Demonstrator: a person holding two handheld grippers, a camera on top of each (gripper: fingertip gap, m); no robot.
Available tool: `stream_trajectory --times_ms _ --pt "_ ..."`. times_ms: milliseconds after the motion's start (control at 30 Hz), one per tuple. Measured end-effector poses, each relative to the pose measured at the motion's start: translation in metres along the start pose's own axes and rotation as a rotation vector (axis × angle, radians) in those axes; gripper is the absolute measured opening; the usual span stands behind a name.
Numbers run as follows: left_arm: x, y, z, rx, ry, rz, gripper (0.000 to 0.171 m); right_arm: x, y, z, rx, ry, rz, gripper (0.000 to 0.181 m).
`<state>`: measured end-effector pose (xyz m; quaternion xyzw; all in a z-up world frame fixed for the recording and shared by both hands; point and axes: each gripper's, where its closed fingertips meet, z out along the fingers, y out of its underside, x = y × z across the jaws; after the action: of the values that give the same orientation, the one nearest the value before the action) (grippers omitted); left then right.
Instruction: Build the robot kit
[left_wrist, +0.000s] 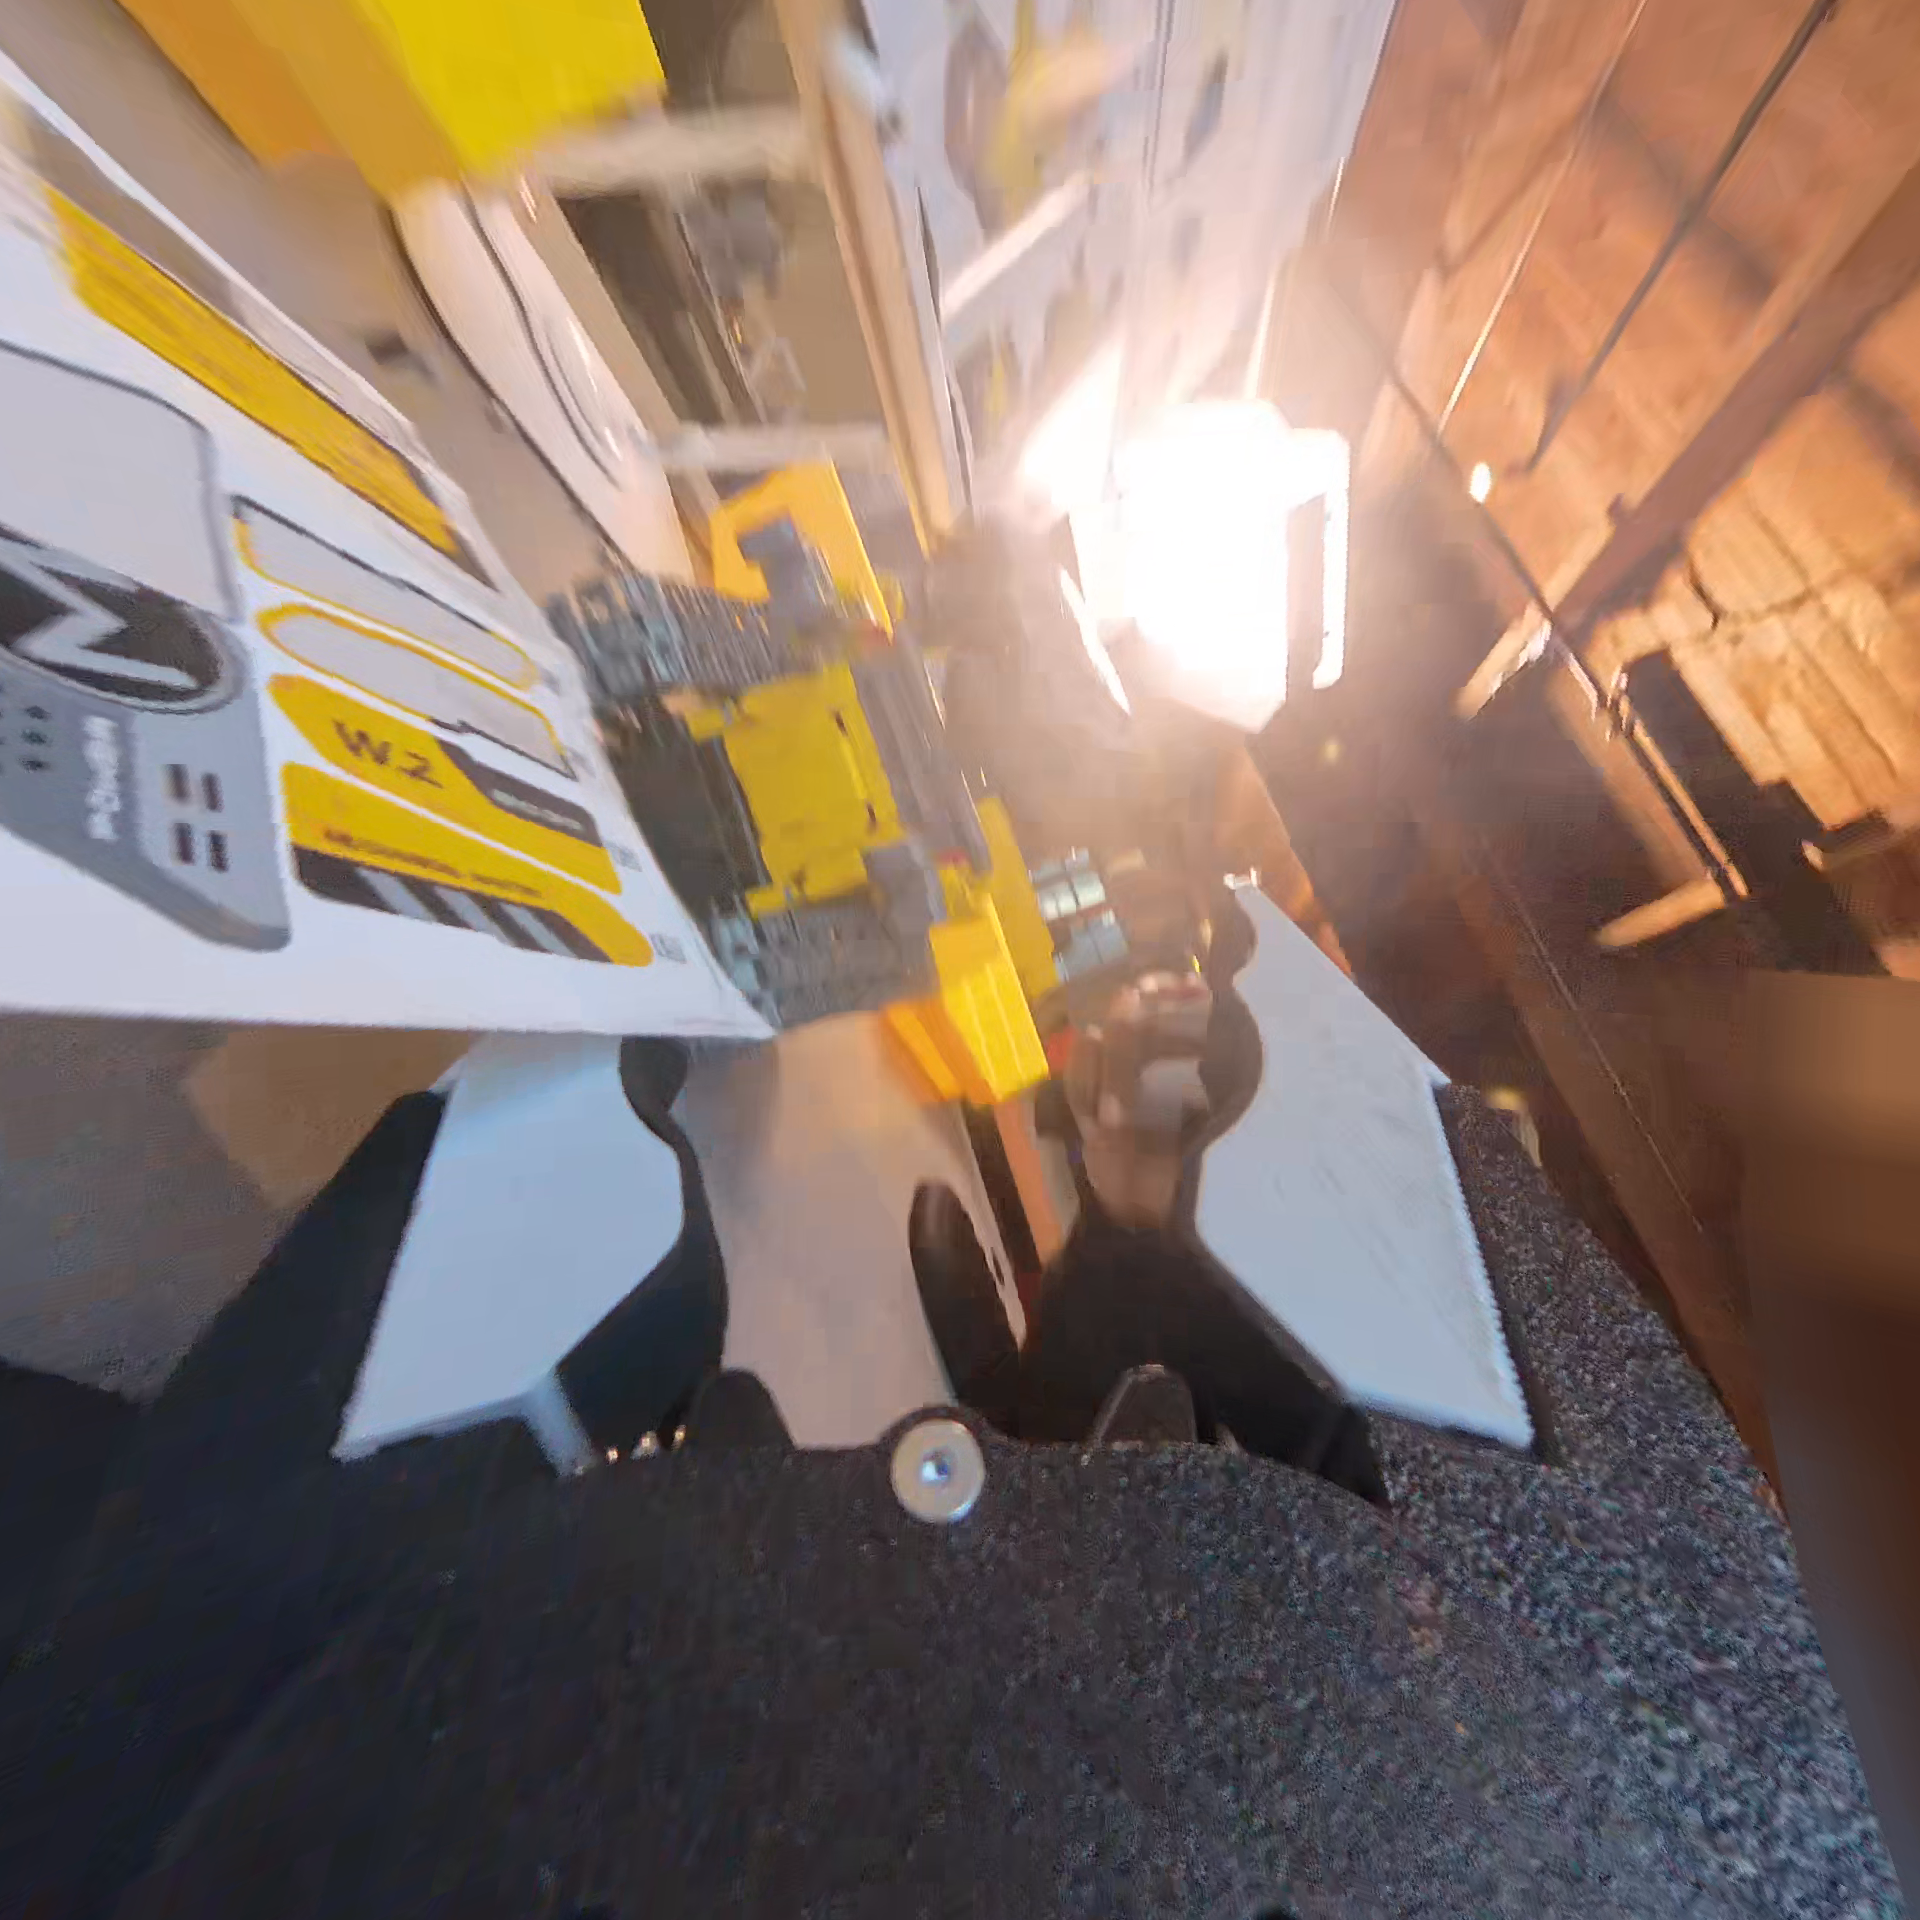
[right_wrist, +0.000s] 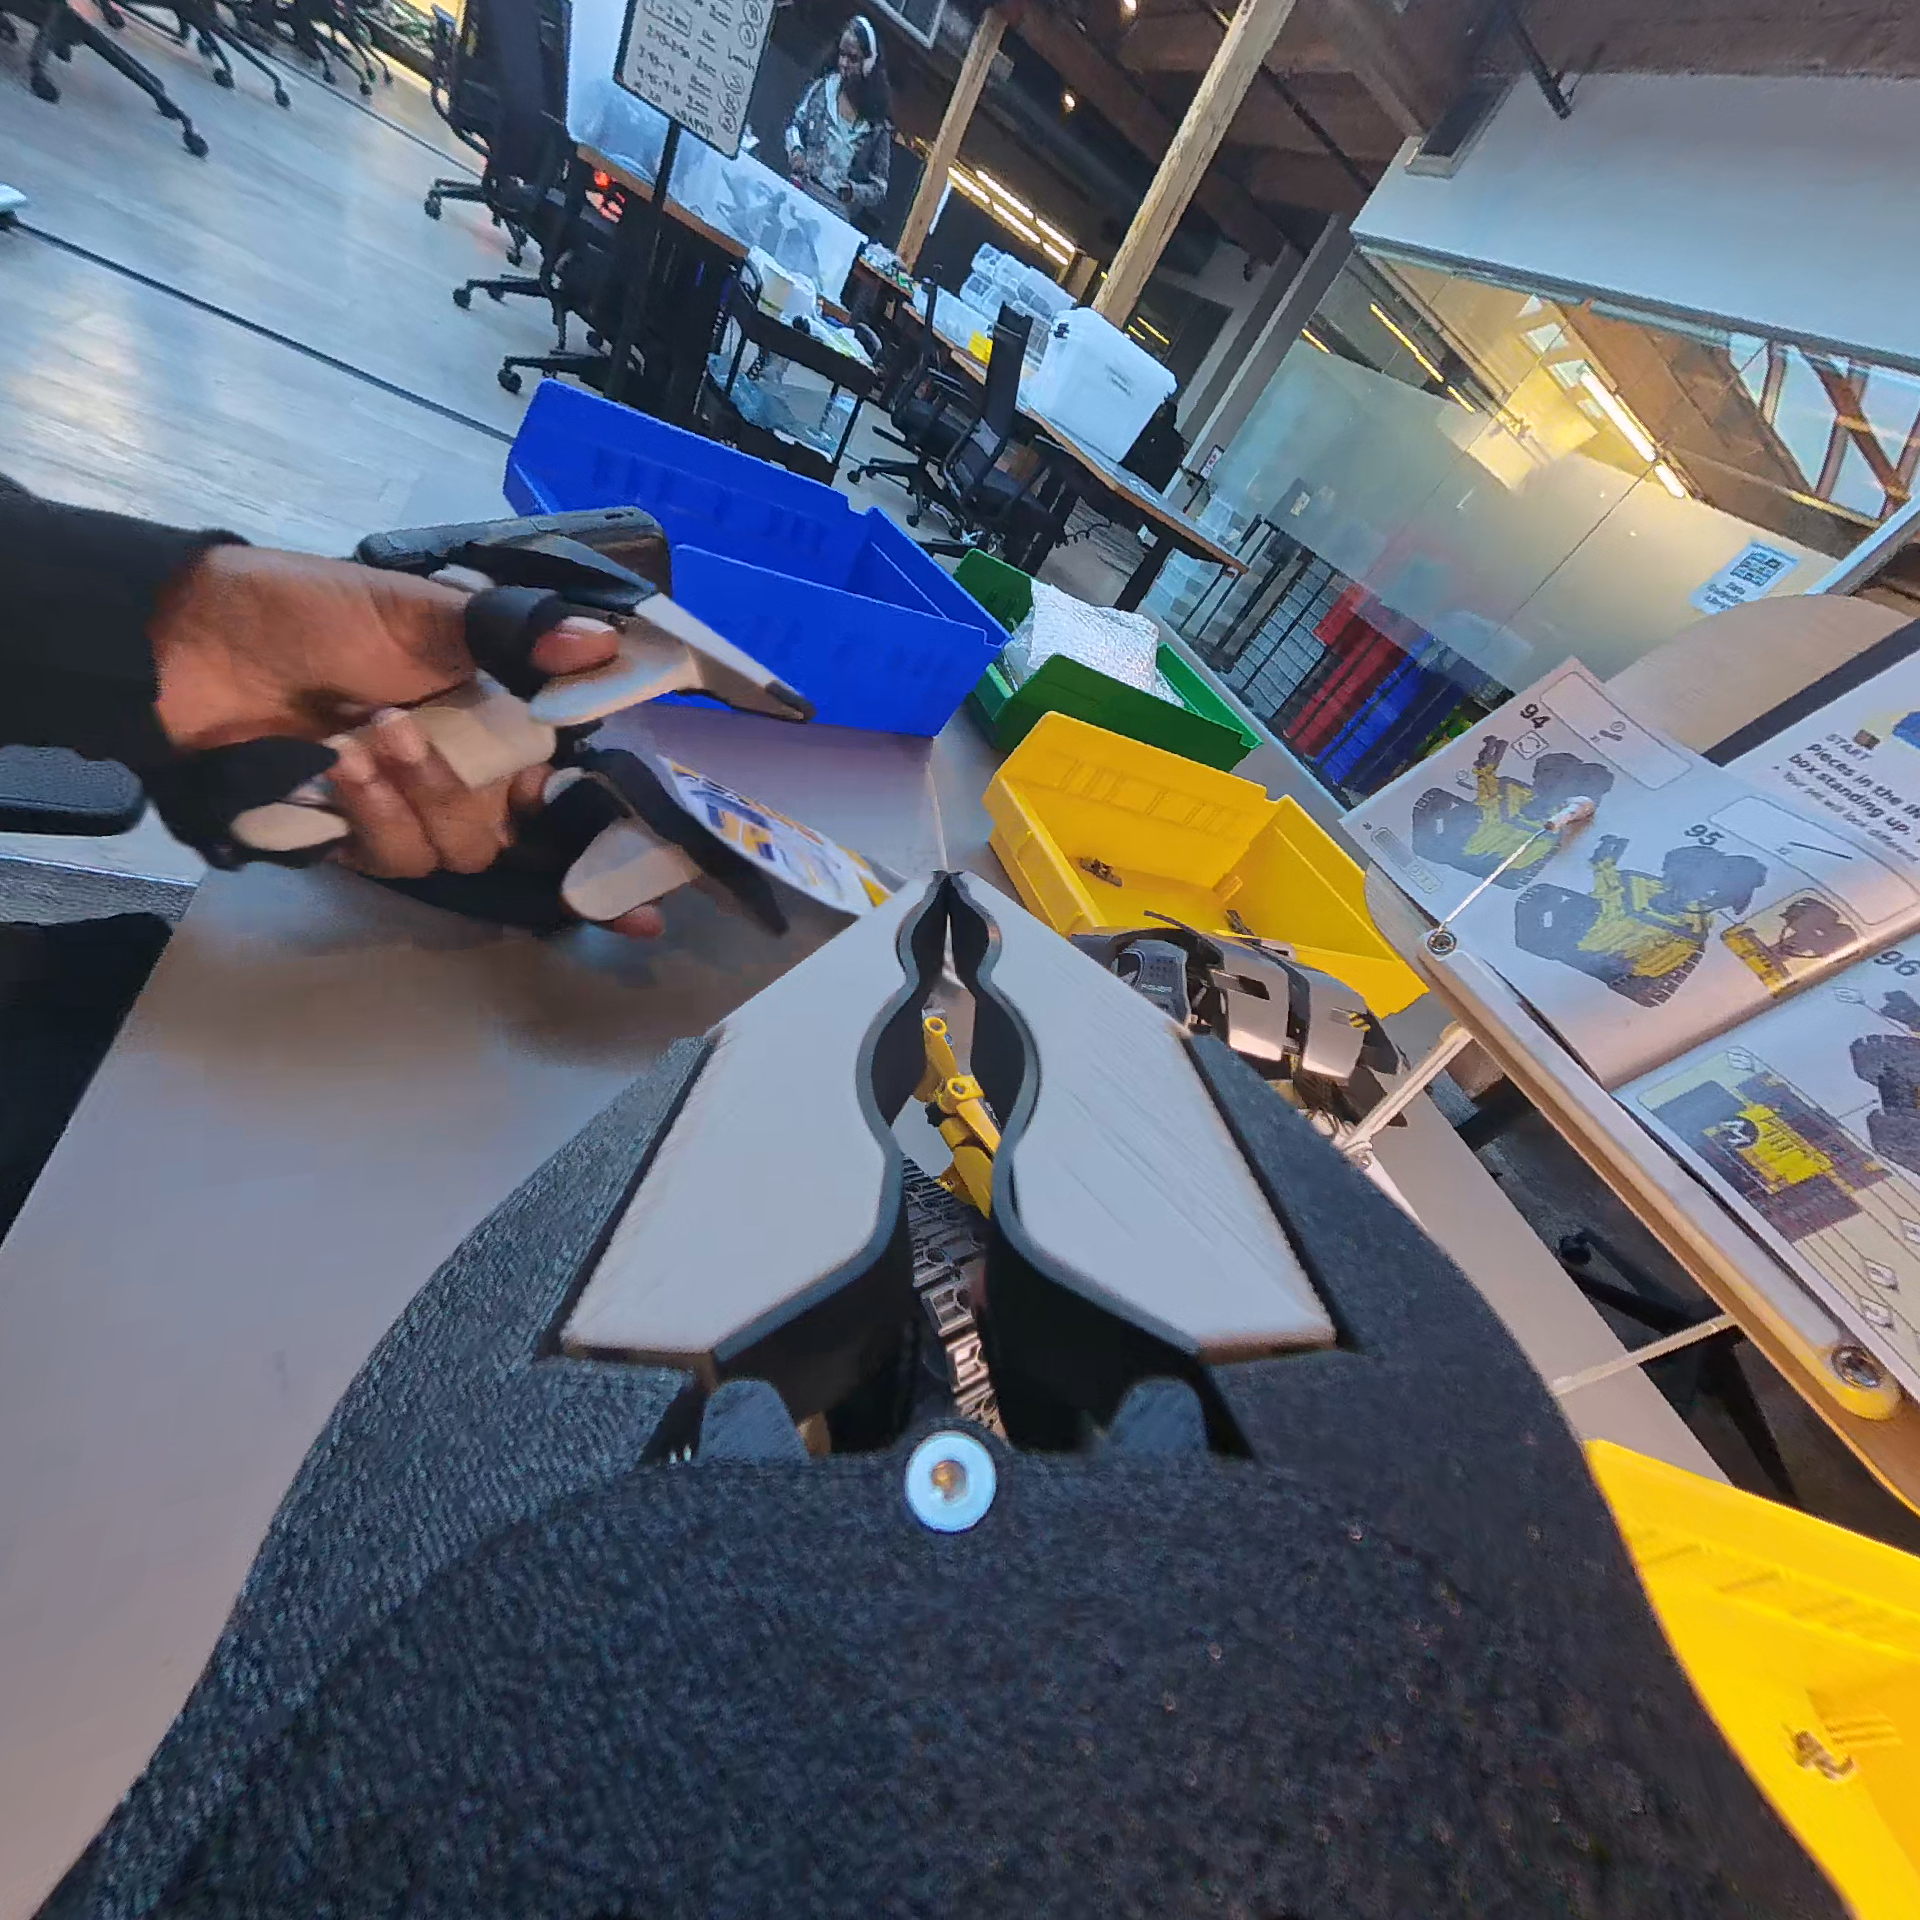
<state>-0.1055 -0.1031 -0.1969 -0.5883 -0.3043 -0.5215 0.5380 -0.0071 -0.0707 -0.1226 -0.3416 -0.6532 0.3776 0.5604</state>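
Observation:
My right gripper is shut, its fingertips touching above the grey table. A yellow, black and grey brick model lies just under and beyond it and shows through the gap between the fingers. I cannot tell whether it is gripped. My left gripper is held in a hand, jaws wide open, over a white sticker sheet with yellow stickers. The left wrist view is blurred. There the left gripper is open, the sheet is at its left fingertip, and the model is straight ahead.
A blue bin, a green bin and a yellow bin stand in a row at the table's far side. An open instruction booklet rests on a tilted stand at right. Another yellow bin is at lower right. Desks and chairs are behind.

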Motion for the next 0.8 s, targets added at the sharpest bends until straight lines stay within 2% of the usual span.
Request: stream_trajectory --times_ms 100,167,267,333,400,467,500,600,700,800 --pt "0.022 0.045 0.004 -0.198 0.066 -0.008 0.099 0.002 0.0 -0.002 0.001 0.007 0.004 0.0" --pt "0.045 0.074 -0.001 -0.37 0.141 0.026 0.083 0.003 0.0 -0.004 -0.004 0.015 -0.007 0.0" --pt "0.063 0.101 -0.017 -0.54 0.118 0.277 0.076 0.006 -0.002 -0.009 -0.008 0.03 -0.018 0.0" --pt "0.07 0.104 -0.026 -0.596 0.071 0.452 0.076 0.008 -0.001 -0.011 -0.01 0.037 -0.015 0.0" --pt "0.056 0.081 -0.031 -0.57 -0.102 0.741 0.07 0.01 -0.001 -0.013 -0.011 0.045 -0.01 0.0" --pt "0.021 0.04 -0.036 -0.572 -0.362 1.037 0.065 0.01 -0.001 -0.013 -0.009 0.047 -0.009 0.0" --pt "0.0 0.024 -0.04 -0.613 -0.48 1.118 0.065 0.011 -0.002 -0.013 -0.01 0.048 -0.011 0.0" --pt "-0.059 -0.01 -0.046 -0.765 -0.715 1.248 0.07 0.013 -0.002 -0.014 -0.024 0.056 -0.033 0.0" --pt "-0.1 -0.013 -0.044 -0.917 -0.755 1.204 0.075 0.022 0.002 -0.02 -0.072 0.09 -0.091 0.0" --pt "-0.119 -0.034 -0.037 -0.905 -0.787 1.202 0.068 0.033 0.01 -0.032 -0.12 0.119 -0.115 0.0"
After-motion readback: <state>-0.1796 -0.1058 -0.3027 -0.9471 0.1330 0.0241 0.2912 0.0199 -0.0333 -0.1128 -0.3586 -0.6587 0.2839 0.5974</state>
